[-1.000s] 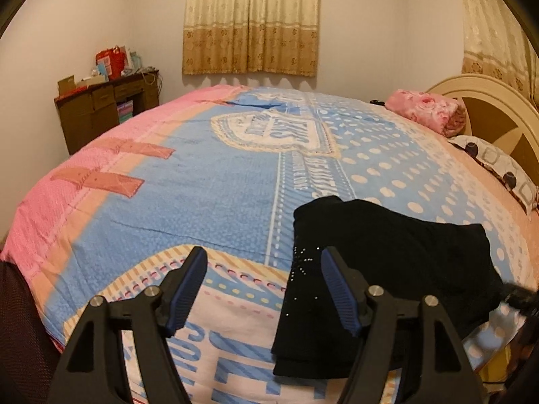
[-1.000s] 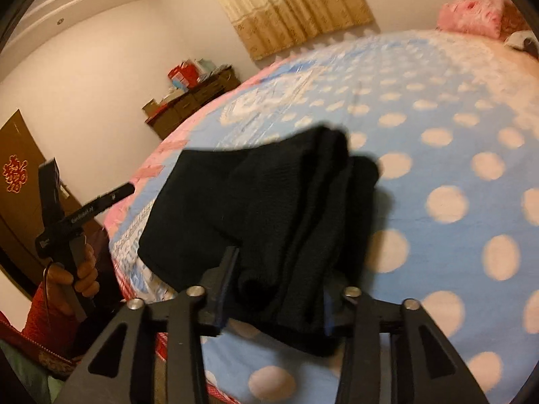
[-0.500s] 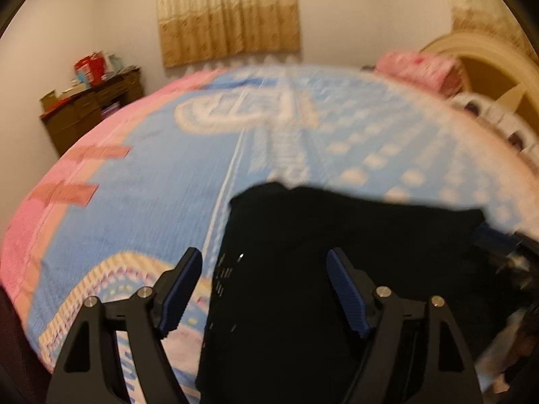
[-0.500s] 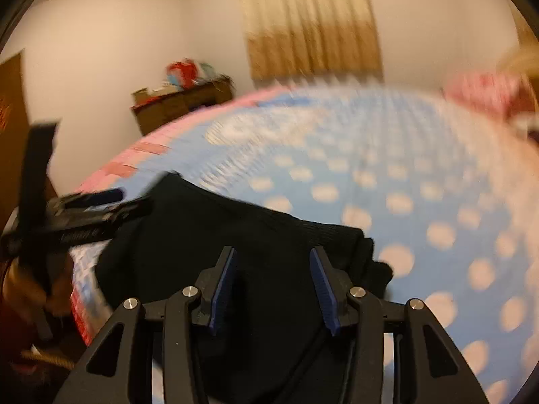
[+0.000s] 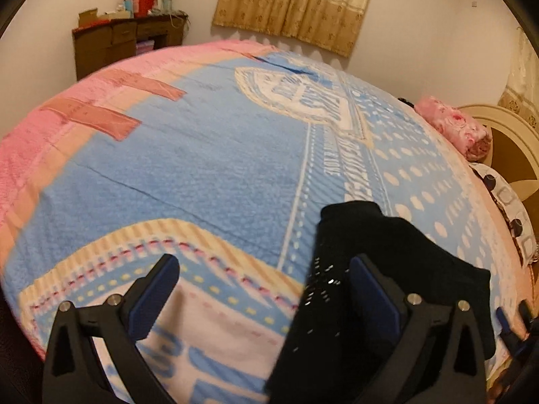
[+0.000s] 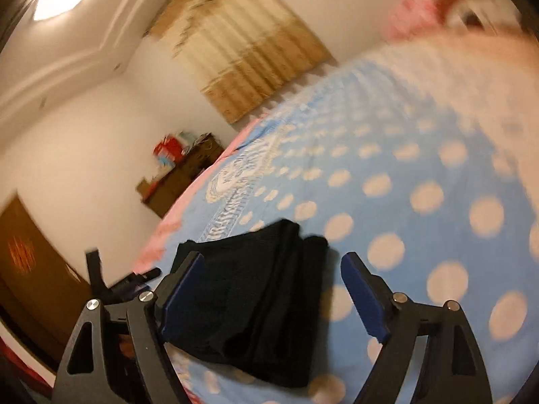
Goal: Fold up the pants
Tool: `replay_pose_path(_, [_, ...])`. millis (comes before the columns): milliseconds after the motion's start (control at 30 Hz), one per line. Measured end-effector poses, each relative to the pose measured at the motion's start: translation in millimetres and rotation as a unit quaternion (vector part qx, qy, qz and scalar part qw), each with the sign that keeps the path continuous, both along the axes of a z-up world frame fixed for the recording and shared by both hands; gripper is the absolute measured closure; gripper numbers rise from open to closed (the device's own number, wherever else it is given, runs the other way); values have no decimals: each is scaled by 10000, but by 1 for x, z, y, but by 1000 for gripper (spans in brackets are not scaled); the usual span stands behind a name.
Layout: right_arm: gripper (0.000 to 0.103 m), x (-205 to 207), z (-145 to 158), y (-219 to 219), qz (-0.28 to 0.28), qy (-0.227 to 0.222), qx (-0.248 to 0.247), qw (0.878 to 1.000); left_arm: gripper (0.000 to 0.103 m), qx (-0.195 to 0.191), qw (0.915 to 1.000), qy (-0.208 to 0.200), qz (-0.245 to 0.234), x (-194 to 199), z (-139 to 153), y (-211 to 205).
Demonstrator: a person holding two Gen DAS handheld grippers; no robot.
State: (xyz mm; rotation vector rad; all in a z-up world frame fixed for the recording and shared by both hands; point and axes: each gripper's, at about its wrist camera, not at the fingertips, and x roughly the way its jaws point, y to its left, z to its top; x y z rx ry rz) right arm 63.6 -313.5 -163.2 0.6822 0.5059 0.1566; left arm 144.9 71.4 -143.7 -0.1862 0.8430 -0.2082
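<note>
Folded black pants point(image 6: 249, 289) lie on bedspread point(image 5: 209, 175).

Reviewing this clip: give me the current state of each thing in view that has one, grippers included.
black pants: folded into a compact stack, lying on the bedspread, not gripped.
left gripper: open, jaws just widened, nothing pressed between them.
right gripper: open, jaws just widened, pants released.
bedspread: spread flat over the bed.
curtain: drawn closed.

I see wide bare room across the blue polka-dot quilted bedspread point(image 5: 209, 168); only the folded black knit pants point(image 5: 397, 269) near my edge and pink floral pillow point(image 5: 454, 128) far off block passage.
</note>
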Motion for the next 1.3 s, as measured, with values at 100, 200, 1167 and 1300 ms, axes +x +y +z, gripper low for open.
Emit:
replay_pose_path(100, [19,9,-16,4,3,327,95,9994,0,-178,9989,228,-376,10,-9,-17])
replay_pose_path(200, [19,23,-31,26,252,483,220,9983,0,-85,9974,375,-606,14,-20,-35])
replay_pose_path(1167, [52,24,-31,51,736,787,-740,9914,0,109,9937,195,-1099,-2,-21,-39])
replay_pose_path(1300, [45,19,-33,52,613,754,-606,9934,10,155,9931,124,-1158,-6,-19,-43])
